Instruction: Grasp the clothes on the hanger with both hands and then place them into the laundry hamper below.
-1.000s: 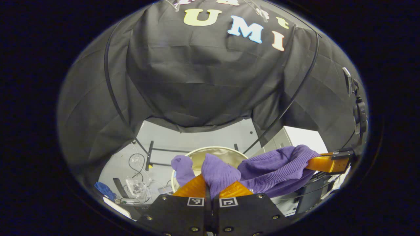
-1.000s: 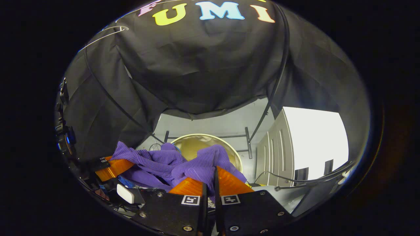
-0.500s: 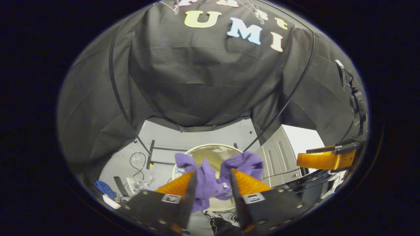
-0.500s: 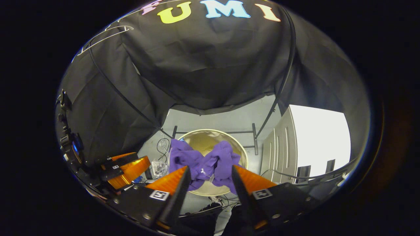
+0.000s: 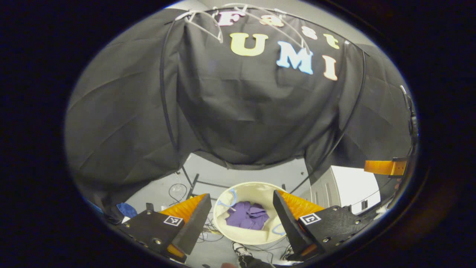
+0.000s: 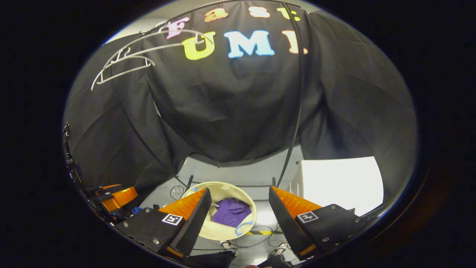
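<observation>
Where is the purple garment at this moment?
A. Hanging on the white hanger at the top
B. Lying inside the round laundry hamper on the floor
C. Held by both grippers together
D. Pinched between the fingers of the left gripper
B: the purple garment lies crumpled inside the cream laundry hamper, while the left gripper and the right gripper both stand open above it with nothing between their fingers.

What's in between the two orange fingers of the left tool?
In the left gripper view, the cream hamper shows through the gap of the open left tool, with the purple clothes lying inside, far below.
</observation>
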